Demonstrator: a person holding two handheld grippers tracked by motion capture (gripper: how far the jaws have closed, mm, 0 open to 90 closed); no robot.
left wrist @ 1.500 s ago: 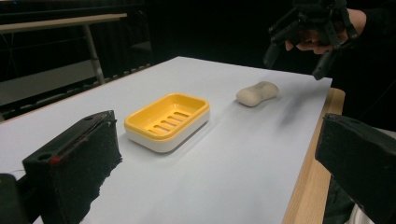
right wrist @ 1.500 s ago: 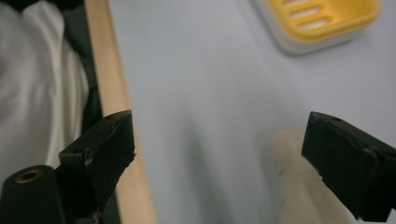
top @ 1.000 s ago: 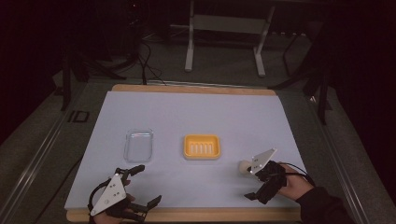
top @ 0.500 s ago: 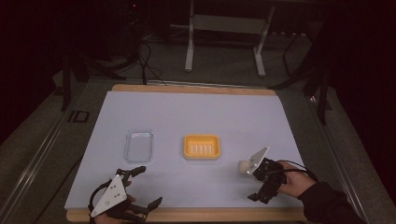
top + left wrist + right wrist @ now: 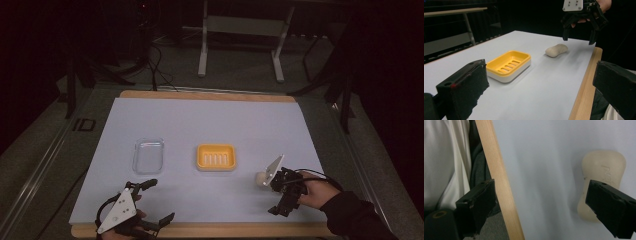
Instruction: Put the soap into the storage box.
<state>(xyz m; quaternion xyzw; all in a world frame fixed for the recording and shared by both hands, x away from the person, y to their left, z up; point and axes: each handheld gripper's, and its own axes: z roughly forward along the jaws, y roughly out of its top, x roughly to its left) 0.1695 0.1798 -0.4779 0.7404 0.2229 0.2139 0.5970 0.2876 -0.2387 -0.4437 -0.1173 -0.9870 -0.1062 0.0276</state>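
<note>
White sheeting covers the table (image 5: 210, 120), edged in wood. Nearest the person from the yellow soap dish (image 5: 216, 157), the left gripper (image 5: 150, 202) sits with jaws wide apart. Right of the dish lies the cream soap bar (image 5: 260, 178), the right gripper (image 5: 281, 192) above it, jaws spread. Left of the dish rests a clear lid (image 5: 148, 155).

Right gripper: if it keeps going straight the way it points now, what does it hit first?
Most likely the white table surface. The right gripper points down, open, with the soap bar under one jaw rather than centred, so that jaw might touch the soap first. Depth is unclear.
</note>
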